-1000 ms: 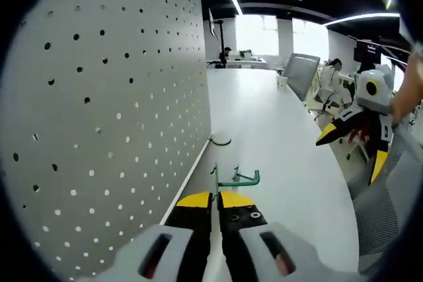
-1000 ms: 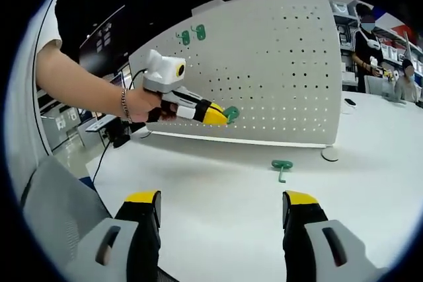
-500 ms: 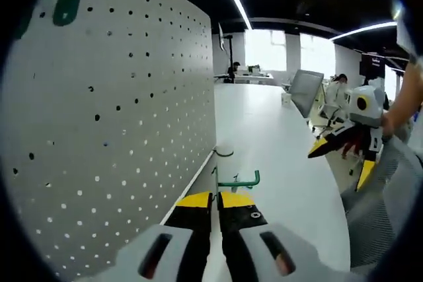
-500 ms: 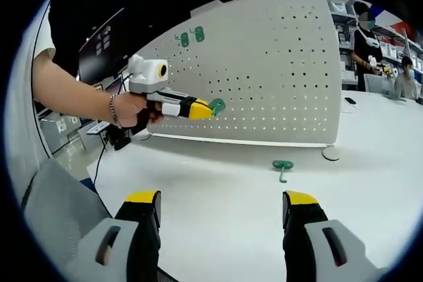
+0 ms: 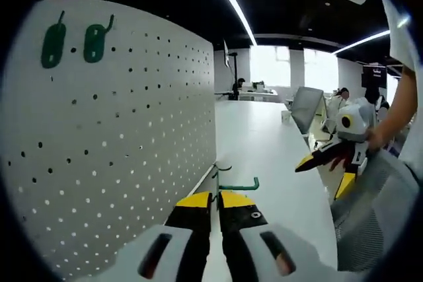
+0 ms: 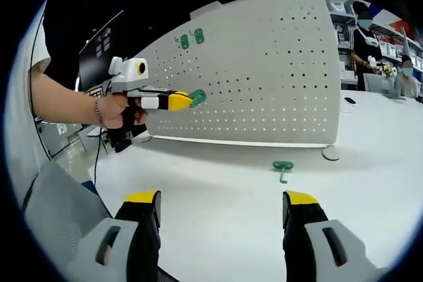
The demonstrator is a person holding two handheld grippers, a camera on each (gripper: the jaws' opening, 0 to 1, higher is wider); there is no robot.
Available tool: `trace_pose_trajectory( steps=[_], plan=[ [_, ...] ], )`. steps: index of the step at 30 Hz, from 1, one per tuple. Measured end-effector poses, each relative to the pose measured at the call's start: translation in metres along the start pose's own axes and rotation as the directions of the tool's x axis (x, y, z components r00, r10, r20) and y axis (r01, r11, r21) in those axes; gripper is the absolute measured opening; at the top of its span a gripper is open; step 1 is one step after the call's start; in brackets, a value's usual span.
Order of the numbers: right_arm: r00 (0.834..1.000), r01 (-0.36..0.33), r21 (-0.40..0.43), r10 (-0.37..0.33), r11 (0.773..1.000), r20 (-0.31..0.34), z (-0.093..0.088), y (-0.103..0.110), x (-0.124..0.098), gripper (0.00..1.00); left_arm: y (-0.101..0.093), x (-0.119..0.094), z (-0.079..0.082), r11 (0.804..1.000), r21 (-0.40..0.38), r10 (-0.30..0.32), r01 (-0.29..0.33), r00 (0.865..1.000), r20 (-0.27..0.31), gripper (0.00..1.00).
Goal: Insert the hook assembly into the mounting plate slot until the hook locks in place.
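Left gripper (image 5: 215, 196) carries a green hook (image 5: 232, 183) up beside the white pegboard (image 5: 132, 130).

At ten o'clock in the left gripper view, two more green hooks (image 5: 73, 43) hang on the board; at six the jaws pinch shut on the carried hook, its bar pointing toward three. In the right gripper view, a hand (image 6: 115, 111) at nine o'clock holds that gripper just off the board, a spare hook (image 6: 283, 166) lies on the white table (image 6: 218, 189) around four, and the right gripper (image 6: 221, 211) at six stands wide apart, holding nothing.

Right gripper (image 6: 218, 219) agape over table (image 6: 218, 183); left gripper (image 6: 188, 100) clamps green hook (image 6: 197, 97) near pegboard (image 6: 264, 64).
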State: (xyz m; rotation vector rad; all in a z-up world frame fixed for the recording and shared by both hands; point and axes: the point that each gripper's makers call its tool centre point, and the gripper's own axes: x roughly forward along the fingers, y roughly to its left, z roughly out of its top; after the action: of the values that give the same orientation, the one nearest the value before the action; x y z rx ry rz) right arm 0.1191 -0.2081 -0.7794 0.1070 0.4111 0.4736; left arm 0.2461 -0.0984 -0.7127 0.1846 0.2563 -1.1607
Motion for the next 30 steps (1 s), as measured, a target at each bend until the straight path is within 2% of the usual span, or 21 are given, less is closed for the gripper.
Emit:
trace_pose_trajectory(
  steps=[15,25,30],
  plan=[
    [1.000,-0.008,0.001,0.008,1.000,0.001,0.001,0.002,0.002,0.73,-0.008,-0.031,0.029,0.997,-0.016,0.077,-0.076,0.992,0.104,0.04],
    [1.000,-0.010,-0.003,0.010,1.000,-0.001,0.001,0.003,0.001,0.73,-0.017,-0.053,0.054,0.995,0.003,0.098,-0.100,0.980,0.171,0.04],
    [1.000,-0.006,0.003,0.006,1.000,0.004,0.002,0.002,0.001,0.73,-0.025,-0.061,0.060,0.994,0.012,0.103,-0.107,0.977,0.189,0.04]
  ],
)
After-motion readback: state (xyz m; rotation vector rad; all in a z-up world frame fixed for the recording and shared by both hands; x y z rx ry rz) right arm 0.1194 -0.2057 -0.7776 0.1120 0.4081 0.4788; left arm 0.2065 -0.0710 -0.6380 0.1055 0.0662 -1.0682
